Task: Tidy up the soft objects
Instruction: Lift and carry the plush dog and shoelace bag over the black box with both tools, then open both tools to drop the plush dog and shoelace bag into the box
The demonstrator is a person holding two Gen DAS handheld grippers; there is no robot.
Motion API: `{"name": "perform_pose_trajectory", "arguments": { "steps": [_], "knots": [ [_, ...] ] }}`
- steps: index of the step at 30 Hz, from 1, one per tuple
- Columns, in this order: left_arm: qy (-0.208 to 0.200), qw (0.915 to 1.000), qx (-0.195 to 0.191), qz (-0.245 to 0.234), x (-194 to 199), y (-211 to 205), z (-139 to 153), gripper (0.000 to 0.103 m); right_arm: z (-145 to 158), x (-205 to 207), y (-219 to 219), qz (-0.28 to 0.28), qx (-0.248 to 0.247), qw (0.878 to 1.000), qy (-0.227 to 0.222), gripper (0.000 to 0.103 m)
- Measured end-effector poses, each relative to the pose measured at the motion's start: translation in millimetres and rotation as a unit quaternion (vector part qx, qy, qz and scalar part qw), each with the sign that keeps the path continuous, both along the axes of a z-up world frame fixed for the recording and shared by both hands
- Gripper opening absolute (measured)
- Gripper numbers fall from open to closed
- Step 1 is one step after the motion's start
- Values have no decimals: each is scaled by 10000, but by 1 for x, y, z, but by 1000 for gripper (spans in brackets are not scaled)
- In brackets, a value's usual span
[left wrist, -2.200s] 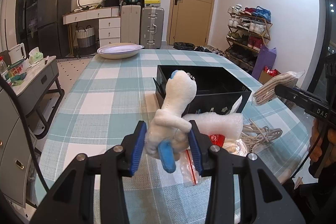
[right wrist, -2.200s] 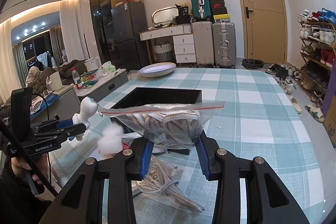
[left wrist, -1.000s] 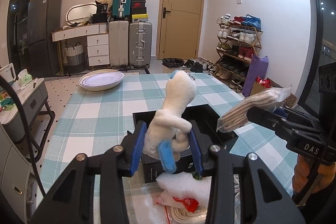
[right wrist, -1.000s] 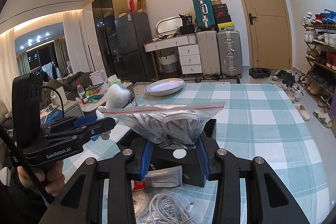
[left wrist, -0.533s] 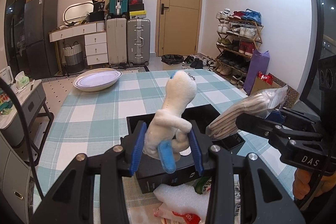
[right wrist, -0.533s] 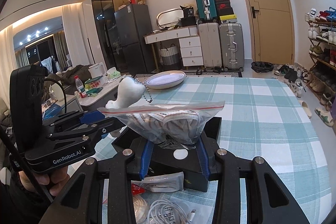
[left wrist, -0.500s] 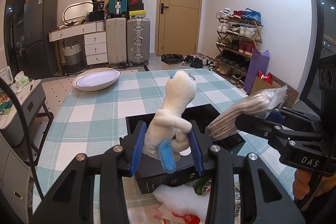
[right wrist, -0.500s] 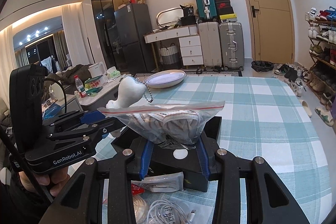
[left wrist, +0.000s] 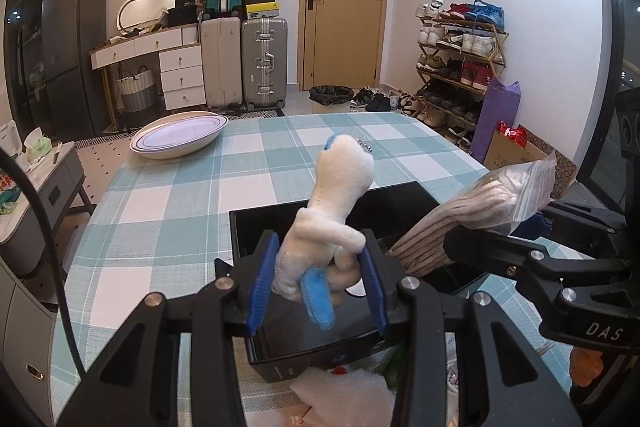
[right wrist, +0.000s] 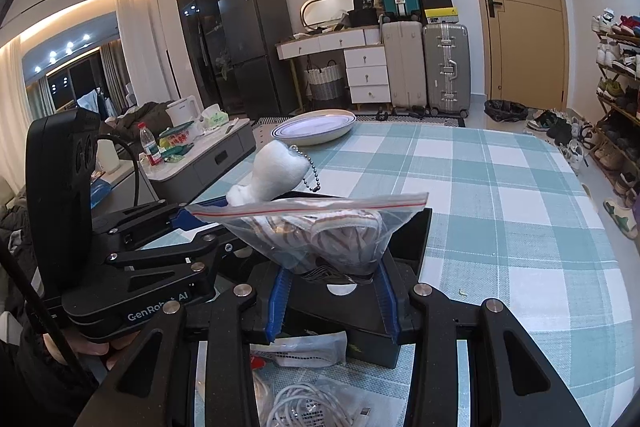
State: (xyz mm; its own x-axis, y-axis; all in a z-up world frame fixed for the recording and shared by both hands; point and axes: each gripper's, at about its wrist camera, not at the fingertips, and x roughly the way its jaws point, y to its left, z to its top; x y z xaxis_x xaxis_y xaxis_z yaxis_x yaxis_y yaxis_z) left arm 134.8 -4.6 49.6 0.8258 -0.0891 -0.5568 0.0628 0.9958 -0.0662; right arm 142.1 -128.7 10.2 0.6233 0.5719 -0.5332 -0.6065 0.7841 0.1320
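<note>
The left gripper (left wrist: 318, 281) is clenched narrowly on one white plush toy (left wrist: 334, 211), its blue pads pressing the toy's lower body; a blue foot hangs between them and a bead chain shows at the head. The toy stands upright above the near end of the single black box (left wrist: 256, 227). The right gripper (right wrist: 334, 287) is closed to a similar narrow gap on one clear zip bag of striped cloth (right wrist: 320, 227), pinching the bag's bottom so its red-lined seal spreads flat on top. The bag is held over the same box, just beside the toy. The box sits on the checked bench (right wrist: 500, 187). One white bowl (left wrist: 178, 137) rests at the far end of the bench, well apart. Near the box's front lie one coil of white cable (right wrist: 316, 405), a white foam piece (left wrist: 340, 397) and a flat plastic packet (right wrist: 304, 349).
</note>
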Motion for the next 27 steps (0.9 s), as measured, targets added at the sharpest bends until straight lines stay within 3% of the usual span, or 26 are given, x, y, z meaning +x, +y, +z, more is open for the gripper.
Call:
{"name": "perform_pose_trajectory", "arguments": {
  "steps": [21, 27],
  "knots": [
    [320, 9995, 81, -27, 18, -1, -21, 40, -29, 47, 22, -5, -599, 9945, 856, 39],
    [404, 9992, 61, -9, 20, 2, -24, 42, -31, 54, 28, 25, -759, 9936, 833, 42]
  ]
}}
